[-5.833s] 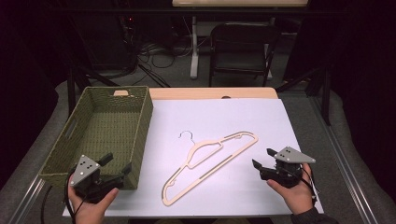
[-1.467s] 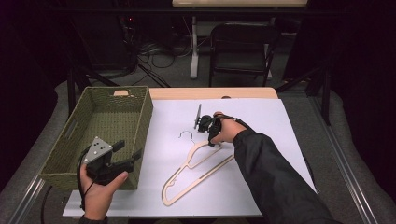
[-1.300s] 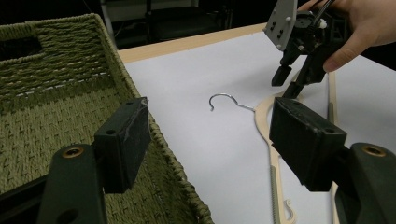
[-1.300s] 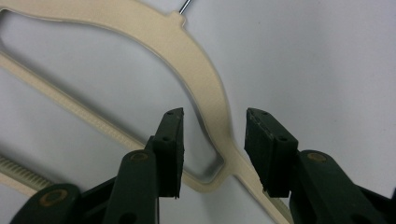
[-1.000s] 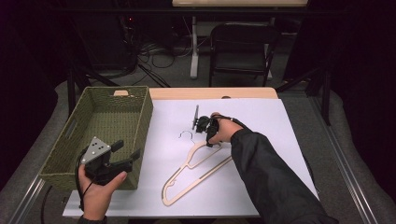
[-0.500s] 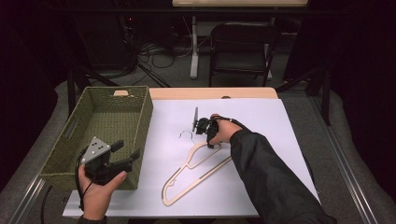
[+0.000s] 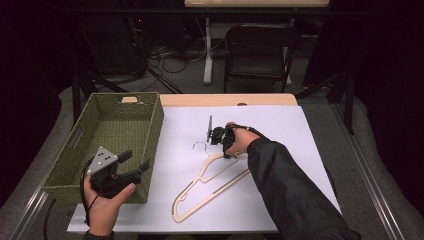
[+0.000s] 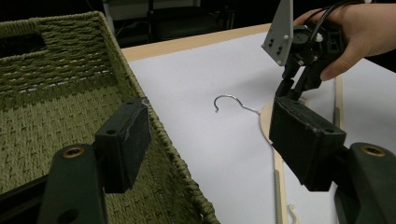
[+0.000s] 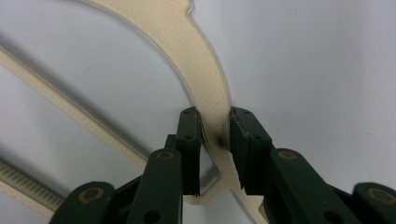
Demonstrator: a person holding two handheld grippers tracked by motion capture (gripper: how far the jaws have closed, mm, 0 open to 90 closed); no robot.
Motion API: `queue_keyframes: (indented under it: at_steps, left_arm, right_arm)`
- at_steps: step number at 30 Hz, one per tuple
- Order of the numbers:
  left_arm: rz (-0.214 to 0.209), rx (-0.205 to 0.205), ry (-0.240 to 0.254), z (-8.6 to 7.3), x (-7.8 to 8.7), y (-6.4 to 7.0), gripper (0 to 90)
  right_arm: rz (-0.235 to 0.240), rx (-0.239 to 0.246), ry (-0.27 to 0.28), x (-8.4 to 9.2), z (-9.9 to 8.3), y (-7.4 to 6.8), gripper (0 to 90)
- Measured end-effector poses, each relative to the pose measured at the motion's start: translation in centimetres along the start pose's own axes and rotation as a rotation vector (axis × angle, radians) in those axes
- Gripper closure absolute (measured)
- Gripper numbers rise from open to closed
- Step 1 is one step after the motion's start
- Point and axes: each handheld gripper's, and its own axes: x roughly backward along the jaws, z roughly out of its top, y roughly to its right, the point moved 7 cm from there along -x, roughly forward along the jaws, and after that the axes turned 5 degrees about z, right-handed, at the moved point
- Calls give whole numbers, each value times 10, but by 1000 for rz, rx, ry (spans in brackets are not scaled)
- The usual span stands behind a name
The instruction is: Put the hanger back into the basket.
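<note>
Right claw point(image 7: 218, 136): has just been closing, clamped on the one hanger point(image 7: 212, 186).
Left claw point(image 7: 134, 164): open, empty, at 9 o'clock.
Baskets: one point(image 7: 107, 112).

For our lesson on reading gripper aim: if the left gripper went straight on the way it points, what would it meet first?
Probably the hanger on the white sheet; the left gripper aims past the basket corner. Depth is unclear.

Matt pale wooden hanger point(image 7: 210, 185), metal hook point(image 7: 198, 146)
</note>
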Motion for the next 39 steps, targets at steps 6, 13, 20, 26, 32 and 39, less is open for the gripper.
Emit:
queue_keyframes:
  at_steps: [6,13,20,26,32,39]
  left_arm:
    - [-2,-3,-1,0,0,1,294]
    - [-2,-3,-1,0,0,1,294]
    - [-2,-5,-1,0,-1,2,295]
    - [-5,-8,-7,-1,-2,4,296]
    - [-7,-12,-6,0,-3,6,296]
    - [-12,-17,-8,-1,-3,7,310]
  right_arm:
    - [10,22,-23,0,-4,-3,759]
    - [23,45,-39,1,-8,-5,765]
    - [11,59,-25,3,-10,-7,767]
    - [10,78,-28,5,-15,-10,768]
    - [-4,75,33,3,-16,-12,769]
    - [6,84,19,10,-19,-14,769]
